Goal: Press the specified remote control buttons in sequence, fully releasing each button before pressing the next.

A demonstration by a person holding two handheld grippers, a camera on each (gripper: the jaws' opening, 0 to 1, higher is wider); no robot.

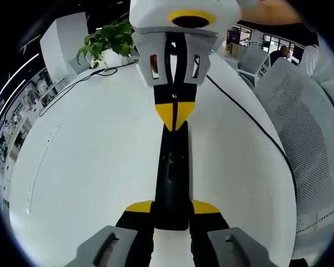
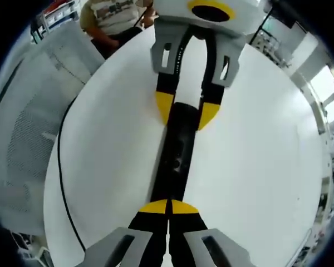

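A: Big to small, quick. What's there?

B: White bench (image 1: 89, 167), round-ish, w/ a mesh chair (image 1: 306, 139) at its edge and a black cable (image 1: 250, 119) trailing across the top. Potted plant (image 1: 108, 39) at the far side in the left gripper view. A person sits behind the bench in the right gripper view.

A: And the remote?

B: Black remote (image 1: 172, 172), long and slim, lying on the bench between the two grippers. Left gripper (image 1: 172, 210) has its yellow-tipped jaws either side of the remote's near end, spread about the remote's width, clamping it from what I can tell. In the right gripper view that same gripper sits at the top, jaws round the far end of the remote (image 2: 175, 150).

A: Right gripper?

B: Right gripper (image 2: 168, 207): jaws pinched together, nothing between them, tips forming one blunt point resting on or just over the remote's end. Can't tell if it's actually touching. In the left gripper view it comes in from above, closed tip (image 1: 174, 114) on the remote's far end.

A: So step in hand?

B: I'd judge a button press w/ the closed tip while the left steadies the body. Buttons (image 1: 171, 167) are small, mid-body; which one is next I can't read.

A: Tips for doing it right?

B: Keep left clamp firm so the remote doesn't pivot. Bring the point straight down on one button only, centred, not straddling two. Lift fully clear before the next. Keep the remote inside both views.
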